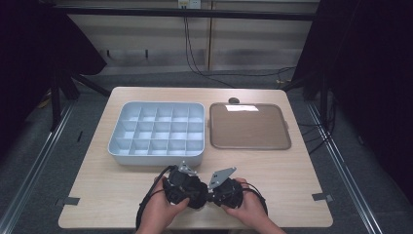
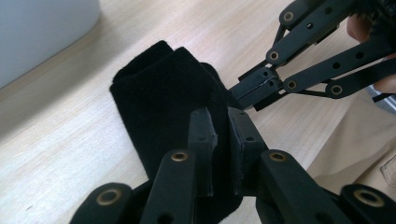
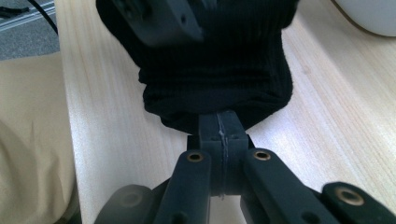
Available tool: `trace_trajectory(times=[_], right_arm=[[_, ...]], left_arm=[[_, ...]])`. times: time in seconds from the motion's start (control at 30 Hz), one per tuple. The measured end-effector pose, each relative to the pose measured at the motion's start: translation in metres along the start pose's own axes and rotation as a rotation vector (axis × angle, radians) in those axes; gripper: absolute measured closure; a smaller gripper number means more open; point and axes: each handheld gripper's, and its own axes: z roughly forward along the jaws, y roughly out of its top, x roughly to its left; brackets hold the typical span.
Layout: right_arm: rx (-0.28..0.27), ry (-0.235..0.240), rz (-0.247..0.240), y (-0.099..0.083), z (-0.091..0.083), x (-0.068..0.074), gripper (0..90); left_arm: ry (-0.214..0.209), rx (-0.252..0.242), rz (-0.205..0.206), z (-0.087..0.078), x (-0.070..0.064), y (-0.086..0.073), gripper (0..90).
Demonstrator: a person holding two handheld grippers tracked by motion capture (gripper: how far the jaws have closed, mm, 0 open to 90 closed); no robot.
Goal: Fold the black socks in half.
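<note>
The divided grey box (image 1: 156, 132) sits on the wooden table (image 1: 287, 185), and everything else is placed from it. Just in front of its near wall, a folded black sock (image 2: 163, 112) lies on the bare wood. The left gripper (image 2: 223, 140) comes at the sock from the box's front left, its jaws pinching the fabric with a narrow gap between them. The right gripper (image 3: 219, 128) stands to the right of that, below the box's right corner, its jaws pressed fully together on the sock's opposite edge. Right of the box, and just beside it, lies a flat brown tray (image 1: 249, 126).
</note>
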Motion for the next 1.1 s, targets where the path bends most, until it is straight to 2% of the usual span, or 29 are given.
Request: trace_trajectory(times=[0.23, 0.3, 0.33, 0.53, 0.67, 0.73, 0.93, 1.1], right_arm=[[0.001, -0.004, 0.013, 0.001, 0.001, 0.002, 90.0], [0.000, -0.005, 0.012, 0.001, 0.002, 0.002, 90.0], [-0.008, -0.007, -0.008, 0.002, 0.003, 0.001, 90.0], [-0.005, -0.009, -0.003, 0.004, 0.005, 0.002, 90.0], [-0.011, -0.012, 0.001, 0.003, 0.002, 0.001, 89.4], [-0.021, -0.021, 0.001, 0.003, -0.001, -0.002, 89.2], [-0.060, -0.039, 0.023, 0.004, -0.009, -0.008, 89.3], [-0.051, -0.047, 0.024, 0.003, -0.009, -0.010, 89.3]], left_arm=[[0.006, 0.009, 0.016, 0.007, -0.002, 0.000, 80.7], [0.008, 0.006, 0.013, 0.008, -0.002, 0.000, 80.6], [0.011, 0.002, 0.009, 0.009, -0.003, 0.000, 80.5], [0.021, 0.022, 0.023, 0.013, -0.002, -0.001, 80.3], [0.030, 0.020, 0.025, 0.015, -0.001, -0.002, 80.3], [0.034, 0.024, 0.041, 0.016, -0.001, -0.003, 80.2], [0.034, 0.010, 0.021, 0.018, -0.001, -0.004, 80.1], [0.019, 0.004, 0.001, 0.020, 0.000, -0.006, 80.2]])
